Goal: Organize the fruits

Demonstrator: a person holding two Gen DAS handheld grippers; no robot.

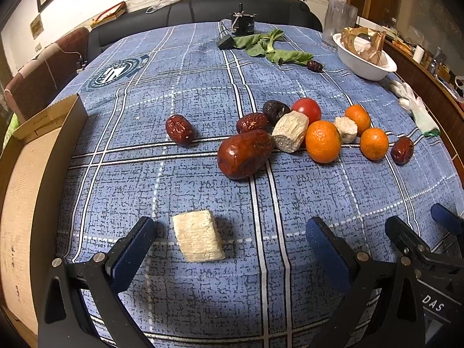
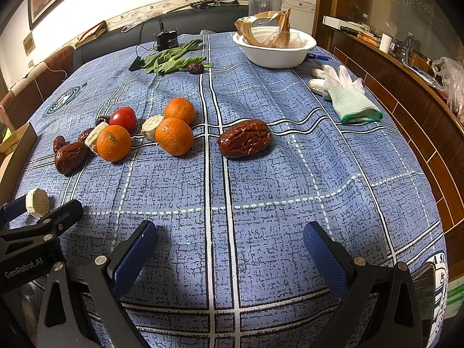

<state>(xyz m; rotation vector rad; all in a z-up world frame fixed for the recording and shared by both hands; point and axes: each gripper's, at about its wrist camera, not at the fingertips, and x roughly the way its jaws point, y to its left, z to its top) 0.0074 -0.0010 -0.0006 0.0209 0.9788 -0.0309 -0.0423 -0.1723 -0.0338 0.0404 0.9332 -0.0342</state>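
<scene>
Cardboard box [image 1: 34, 174] cut off by left edge in left wrist view, interior mostly out of frame. Dark fruit [image 2: 102, 120] in right wrist view mostly hidden behind tomato [image 2: 123, 119]. Bowl [image 2: 275, 52] contents unclear, just crumpled packaging. Far shelf items too blurry to ID.

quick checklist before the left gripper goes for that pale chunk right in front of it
1. Left gripper open: ok.
2. Pale chunk between the fingers' line: ok, nearer the left finger.
3. Chunk apart from other fruit: ok.
4. Right gripper open, holding nothing: ok.
5. Cardboard box beside the chunk, open: ok; contents cannot tell.
6. Fingers low enough to close: cannot tell.
</scene>
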